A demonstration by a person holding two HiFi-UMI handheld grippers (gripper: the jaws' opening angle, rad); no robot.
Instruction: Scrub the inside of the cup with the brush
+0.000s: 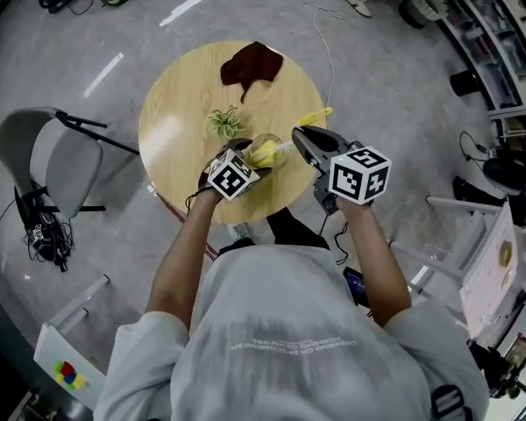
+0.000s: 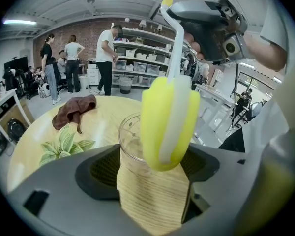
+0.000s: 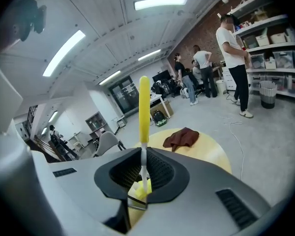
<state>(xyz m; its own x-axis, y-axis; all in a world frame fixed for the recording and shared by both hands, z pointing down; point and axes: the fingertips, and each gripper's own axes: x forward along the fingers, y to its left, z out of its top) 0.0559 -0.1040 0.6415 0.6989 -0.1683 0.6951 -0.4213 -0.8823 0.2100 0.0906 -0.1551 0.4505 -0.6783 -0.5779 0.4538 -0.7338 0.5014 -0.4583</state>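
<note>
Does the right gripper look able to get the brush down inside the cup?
Likely yes: the left gripper holds the cup, nothing blocks its mouth, and the brush sits right at the rim.

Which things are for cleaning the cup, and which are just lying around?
For the job: the glass cup in the left claw, the yellow brush in the right claw.

Just lying about: the brown cloth and little green plant on the table, the grey chair beside it.

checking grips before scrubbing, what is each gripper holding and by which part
Left gripper clamps the cup around its body, below the rim. Right gripper pinches the brush by its white stem, between yellow head and yellow tip.
</note>
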